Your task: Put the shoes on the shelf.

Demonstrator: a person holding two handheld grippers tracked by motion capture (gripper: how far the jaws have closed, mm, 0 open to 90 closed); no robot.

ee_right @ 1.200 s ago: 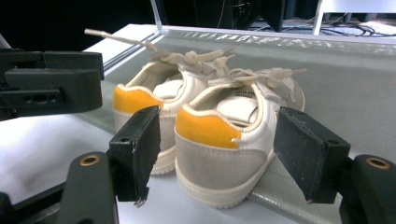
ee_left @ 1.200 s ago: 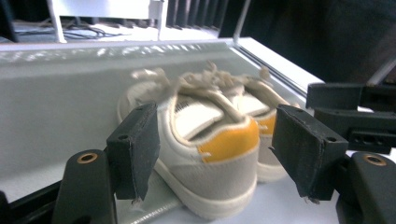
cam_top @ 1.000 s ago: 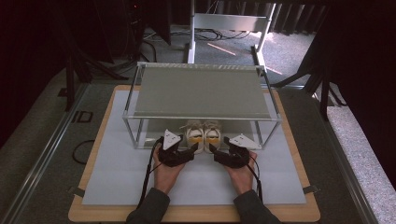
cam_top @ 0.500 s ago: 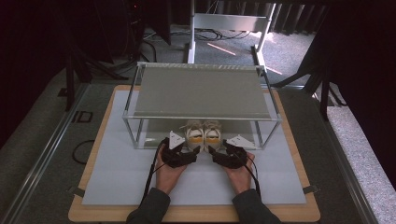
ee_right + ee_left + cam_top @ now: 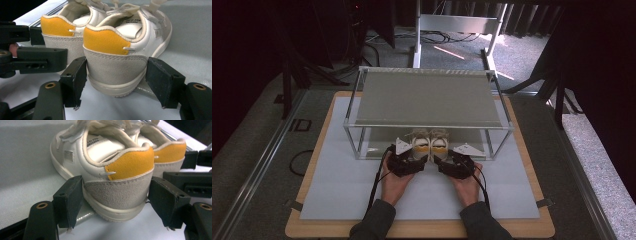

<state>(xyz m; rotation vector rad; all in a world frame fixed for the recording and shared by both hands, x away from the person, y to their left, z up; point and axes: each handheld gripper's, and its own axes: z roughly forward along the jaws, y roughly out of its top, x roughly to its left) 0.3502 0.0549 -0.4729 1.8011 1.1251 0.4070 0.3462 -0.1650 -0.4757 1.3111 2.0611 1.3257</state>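
Two small white shoes with orange heel tabs sit side by side under the front edge of a metal-framed shelf [image 5: 427, 97] on the tabletop [image 5: 337, 180]. The left gripper [image 5: 409, 159] has its fingers [image 5: 70, 200] spread around the heel of the left shoe [image 5: 112, 177], touching its sides. The right gripper [image 5: 447, 161] likewise brackets the right shoe [image 5: 117, 55], fingers [image 5: 163, 81] spread.

Lab or studio: black curtains [image 5: 607, 75], floor cables [image 5: 452, 35], metal stand [image 5: 457, 25].
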